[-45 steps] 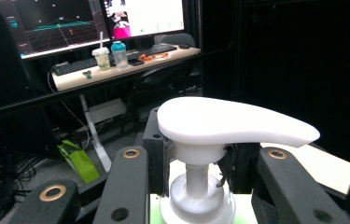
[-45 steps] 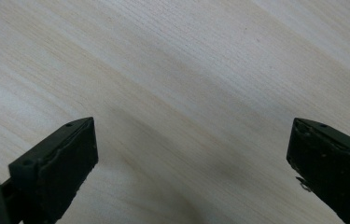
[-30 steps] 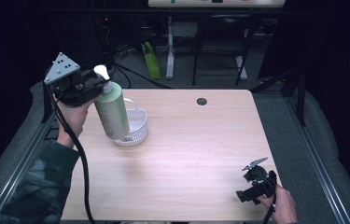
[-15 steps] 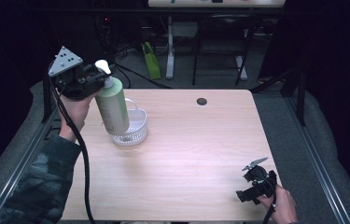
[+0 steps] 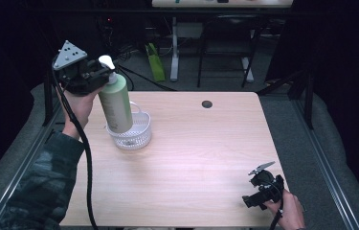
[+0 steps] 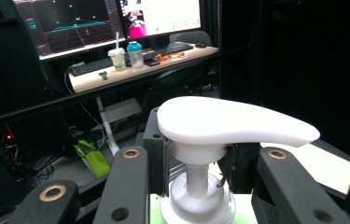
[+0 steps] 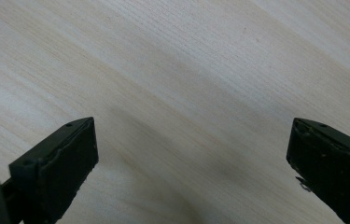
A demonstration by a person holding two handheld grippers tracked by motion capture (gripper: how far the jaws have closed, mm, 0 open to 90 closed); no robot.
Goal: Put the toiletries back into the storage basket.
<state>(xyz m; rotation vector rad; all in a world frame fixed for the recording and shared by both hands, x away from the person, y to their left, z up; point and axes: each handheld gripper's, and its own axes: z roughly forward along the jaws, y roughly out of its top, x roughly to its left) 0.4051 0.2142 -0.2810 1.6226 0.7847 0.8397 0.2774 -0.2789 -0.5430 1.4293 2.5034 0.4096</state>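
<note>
At nine o'clock in the high view the left hand-held gripper [image 5: 101, 73] clamps the neck of a green pump bottle [image 5: 116, 105] over a white basket [image 5: 131, 135], while the right hand-held gripper [image 7: 189, 154] view reveals released jaws above bare counter [image 7: 200, 70].

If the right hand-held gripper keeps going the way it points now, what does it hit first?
Most likely the bare wooden table. The right hand-held gripper looks down onto the tabletop with its jaws wide apart and nothing between them. How far off the surface is, I cannot tell.
</note>
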